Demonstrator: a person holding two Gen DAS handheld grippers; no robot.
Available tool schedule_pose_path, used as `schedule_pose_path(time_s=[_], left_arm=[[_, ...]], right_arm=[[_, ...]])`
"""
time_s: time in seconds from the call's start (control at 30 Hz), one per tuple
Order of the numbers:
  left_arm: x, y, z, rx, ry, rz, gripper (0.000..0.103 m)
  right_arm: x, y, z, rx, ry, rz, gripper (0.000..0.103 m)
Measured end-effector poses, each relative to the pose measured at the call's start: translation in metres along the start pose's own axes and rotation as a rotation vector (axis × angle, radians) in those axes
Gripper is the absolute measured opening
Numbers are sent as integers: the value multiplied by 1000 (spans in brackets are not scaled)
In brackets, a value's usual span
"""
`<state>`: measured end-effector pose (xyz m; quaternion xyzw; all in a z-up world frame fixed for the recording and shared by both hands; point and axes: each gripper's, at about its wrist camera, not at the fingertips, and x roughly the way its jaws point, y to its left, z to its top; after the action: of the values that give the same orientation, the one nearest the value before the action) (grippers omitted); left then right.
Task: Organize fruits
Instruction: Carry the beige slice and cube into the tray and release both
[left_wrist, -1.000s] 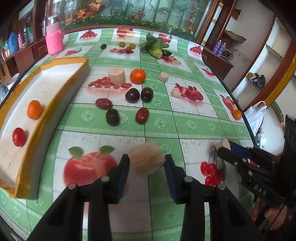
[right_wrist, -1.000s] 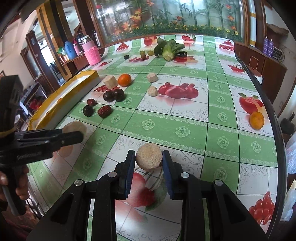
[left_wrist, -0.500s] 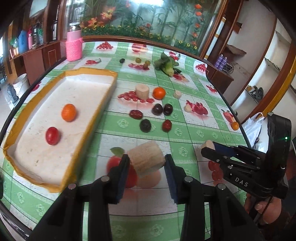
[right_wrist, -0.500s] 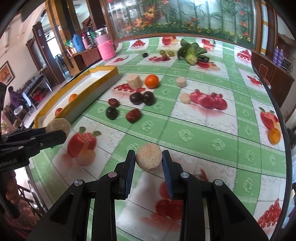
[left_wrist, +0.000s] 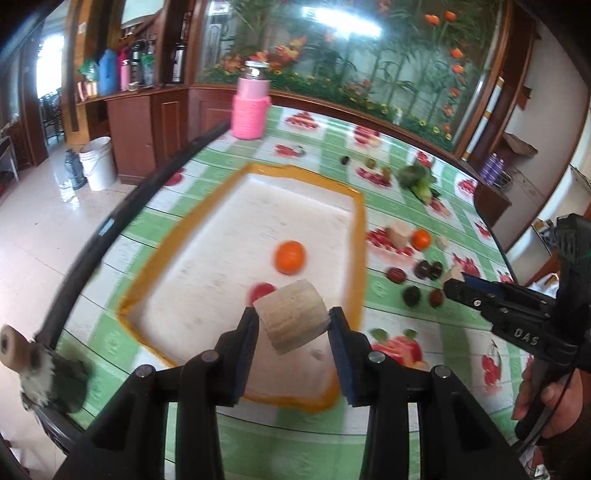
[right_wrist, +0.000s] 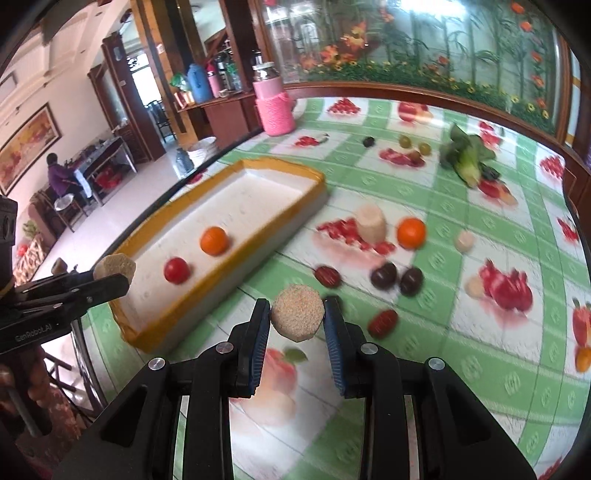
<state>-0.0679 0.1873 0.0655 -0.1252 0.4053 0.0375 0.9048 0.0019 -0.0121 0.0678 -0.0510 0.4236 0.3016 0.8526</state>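
You had two grippers up, and each carried one pale chunk. Your left gripper (left_wrist: 292, 320) had its jaws clamped on the sides of a big beige chunk (left_wrist: 291, 320), held in the air over the near right corner of the tray (left_wrist: 357, 236). Your right gripper (right_wrist: 297, 320) had its jaws pressed on a smaller round grainy chunk (right_wrist: 297, 318), hanging above the worktop (right_wrist: 461, 354) just off the tray's long side, with the cut face turned to the camera.

The tray was white with an orange rim and sat along the worktop's left edge. It held two things: one orange (right_wrist: 214, 240) and one red tomato (right_wrist: 177, 270), lying near each other toward its near end.

Loose on the worktop you had a second orange (right_wrist: 411, 232), with one tall pale stump (right_wrist: 371, 223) just beside it and a small pale piece (right_wrist: 464, 241) on its other side. Nearer the middle lay two dark plums (right_wrist: 384, 276) side by side, two red dates (right_wrist: 327, 276) well apart, and one dark fruit half hidden behind your right jaw. Another little pale piece lay on the printed pomegranate; I couldn't tell more, it was blurred. Toward the far edge were one leafy green vegetable (right_wrist: 467, 157), two green olives (right_wrist: 405, 141) and one small dark fruit (right_wrist: 368, 141). One pink bottle (right_wrist: 274, 107) stood at the far left corner.
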Motion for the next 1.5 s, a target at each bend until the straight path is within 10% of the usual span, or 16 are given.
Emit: schedule_pose_path(time_s=[0.47, 1.5], left_arm=[[35, 52, 27, -34, 12, 74, 41], [103, 56, 32, -6, 137, 106, 42]], right_arm=[[62, 37, 82, -43, -1, 32, 29], [169, 54, 83, -210, 178, 1, 30]])
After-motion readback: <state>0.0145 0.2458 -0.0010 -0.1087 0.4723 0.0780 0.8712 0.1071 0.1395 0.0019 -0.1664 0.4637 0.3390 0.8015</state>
